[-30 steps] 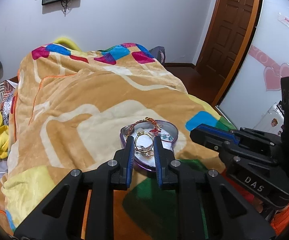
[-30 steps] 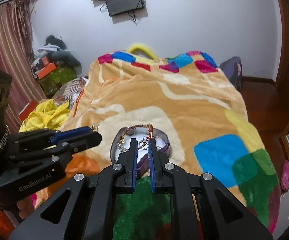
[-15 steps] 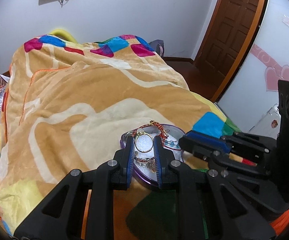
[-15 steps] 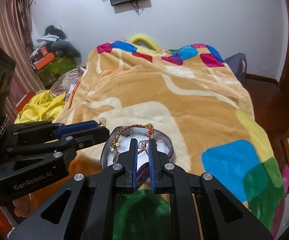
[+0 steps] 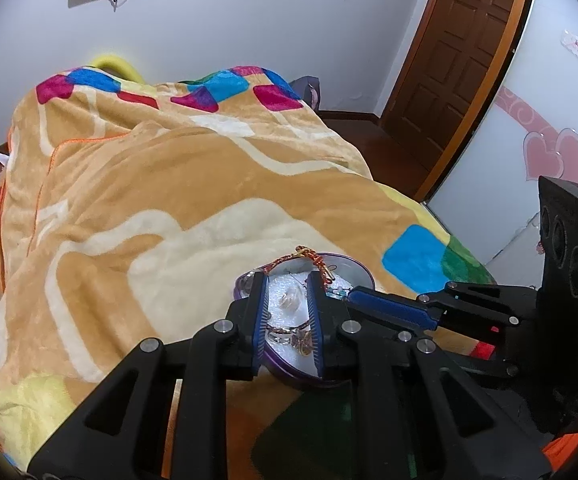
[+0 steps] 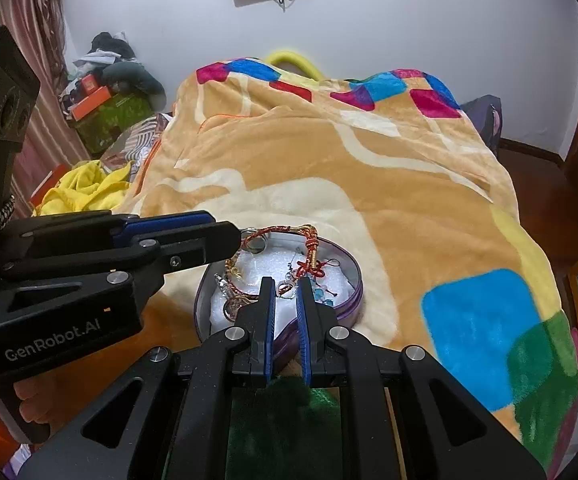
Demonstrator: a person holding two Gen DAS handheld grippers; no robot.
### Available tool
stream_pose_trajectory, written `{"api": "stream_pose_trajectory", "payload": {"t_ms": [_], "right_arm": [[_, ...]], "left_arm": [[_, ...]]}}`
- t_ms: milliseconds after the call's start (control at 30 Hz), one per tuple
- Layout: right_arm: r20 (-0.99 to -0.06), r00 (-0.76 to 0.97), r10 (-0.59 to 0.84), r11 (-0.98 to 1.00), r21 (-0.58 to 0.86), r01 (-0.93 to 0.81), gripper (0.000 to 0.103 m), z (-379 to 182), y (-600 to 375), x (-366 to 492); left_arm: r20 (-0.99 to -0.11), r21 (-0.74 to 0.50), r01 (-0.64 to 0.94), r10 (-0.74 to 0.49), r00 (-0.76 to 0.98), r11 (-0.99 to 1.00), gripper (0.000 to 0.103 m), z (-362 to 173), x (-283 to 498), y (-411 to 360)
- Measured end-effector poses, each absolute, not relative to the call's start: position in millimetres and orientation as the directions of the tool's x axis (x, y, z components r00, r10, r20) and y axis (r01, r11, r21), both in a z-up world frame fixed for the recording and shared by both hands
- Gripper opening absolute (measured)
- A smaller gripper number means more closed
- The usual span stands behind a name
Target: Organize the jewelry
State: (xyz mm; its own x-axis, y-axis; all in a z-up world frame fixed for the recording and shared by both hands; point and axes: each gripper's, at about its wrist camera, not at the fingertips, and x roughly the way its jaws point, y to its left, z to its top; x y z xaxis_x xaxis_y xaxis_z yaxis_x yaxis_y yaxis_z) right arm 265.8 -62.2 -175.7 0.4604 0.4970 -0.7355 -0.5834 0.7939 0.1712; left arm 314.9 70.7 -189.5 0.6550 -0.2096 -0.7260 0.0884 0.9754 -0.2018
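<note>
A purple heart-shaped tin with white foam lining sits on the blanket and holds several jewelry pieces. A red and gold cord bracelet lies over its far rim. My left gripper is open over the tin; between its fingers the white foam and a small clear piece show. A ring hangs at the left gripper's tip in the right wrist view. My right gripper is nearly shut just over the tin's near edge, with small rings lying between its tips.
The orange patterned blanket covers the bed. Yellow cloth and boxes lie to the left. A brown door and a white wall with pink hearts stand to the right.
Both grippers moved forward and down over the tin. The gold ring seen between my left fingers earlier is gone from there.
</note>
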Motion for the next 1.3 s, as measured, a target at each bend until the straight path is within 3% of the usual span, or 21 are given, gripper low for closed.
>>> {"api": "stream_pose_trajectory", "payload": {"t_ms": [567,633,767,933,1033,1300], "right_arm": [[-0.765,0.445,0.466,0.788,0.129,-0.602,0.012,-168.9,-51.1,259.2],[-0.759,0.463,0.457,0.794,0.114,-0.598,0.016,-161.4,-52.7,253.5],[-0.727,0.519,0.449,0.805,0.077,-0.588,0.027,-141.1,-59.9,238.5],[-0.650,0.600,0.466,0.819,0.060,-0.571,0.027,-101.1,-77.4,213.7],[-0.576,0.658,0.485,0.827,0.059,-0.559,0.027,-70.2,-91.2,191.9],[-0.275,0.828,0.489,0.864,0.022,-0.503,0.027,15.8,-128.0,102.1]], "left_arm": [[-0.664,-0.081,0.067,-0.104,0.741,0.994,0.019,-148.2,275.9,70.7],[-0.650,-0.072,0.063,-0.094,0.754,0.995,0.021,-140.9,268.4,69.8],[-0.595,-0.047,0.048,-0.067,0.801,0.998,0.034,-115.3,244.3,68.0],[-0.509,-0.026,0.029,-0.038,0.860,0.999,0.039,-77.1,210.6,65.4],[-0.442,-0.040,0.021,-0.037,0.896,0.999,0.047,-51.1,184.3,64.3],[-0.249,-0.031,-0.025,0.016,0.968,0.999,0.053,0.0,111.0,55.8]]}}
